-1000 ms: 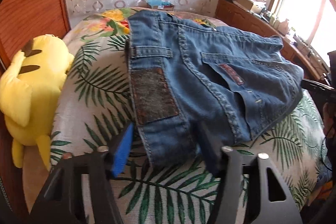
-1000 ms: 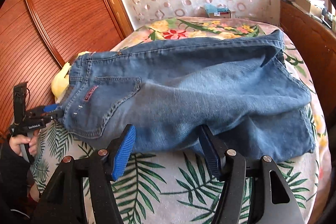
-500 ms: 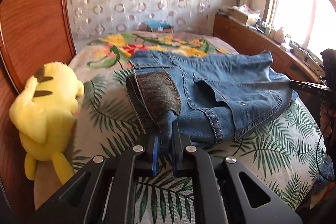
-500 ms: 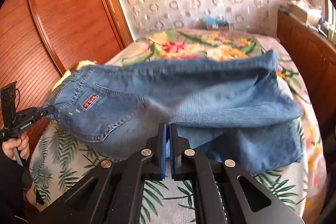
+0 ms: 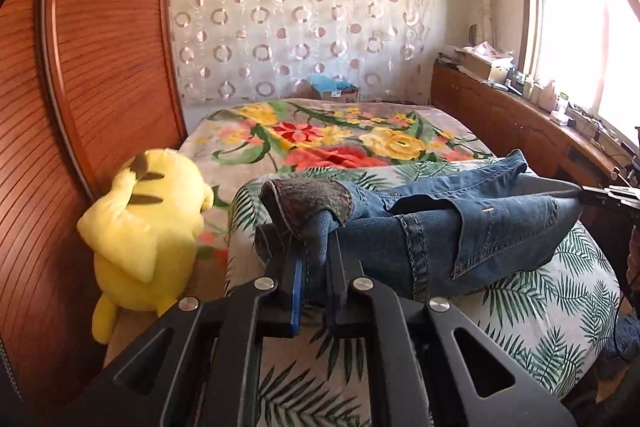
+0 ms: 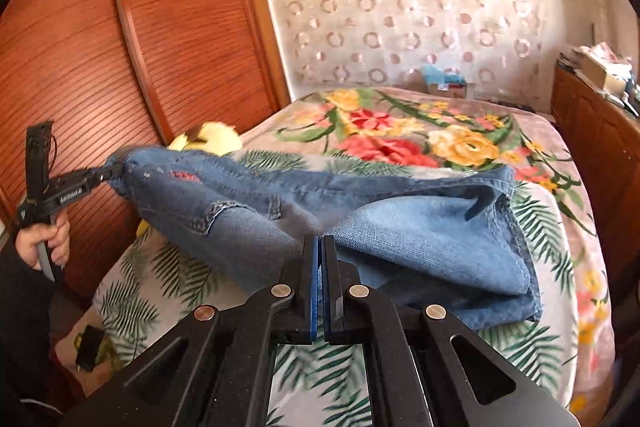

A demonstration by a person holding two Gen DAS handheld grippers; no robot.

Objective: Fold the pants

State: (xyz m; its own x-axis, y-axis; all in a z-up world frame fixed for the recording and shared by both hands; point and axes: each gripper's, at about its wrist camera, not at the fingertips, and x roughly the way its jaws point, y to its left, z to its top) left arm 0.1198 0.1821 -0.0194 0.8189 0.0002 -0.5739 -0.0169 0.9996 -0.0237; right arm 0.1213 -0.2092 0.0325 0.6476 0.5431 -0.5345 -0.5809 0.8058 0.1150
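The left gripper is clamped on a bunched fold of the jeans at the waistband, close to the dark leather patch, and holds that end raised above the bed. The right gripper has its fingers pressed together on the near edge of the jeans around mid-leg, lifting the cloth there too. Between the two grips the denim hangs in a sagging span above the palm-leaf sheet near the front edge of the bed. The leg ends lie doubled over in a loose heap on the sheet toward the bed's right edge. A back pocket with a small red tag faces up near the waist end. A yellow plush toy sits at the left edge of the bed against the wooden wardrobe. A flowered blanket covers the far half of the bed.
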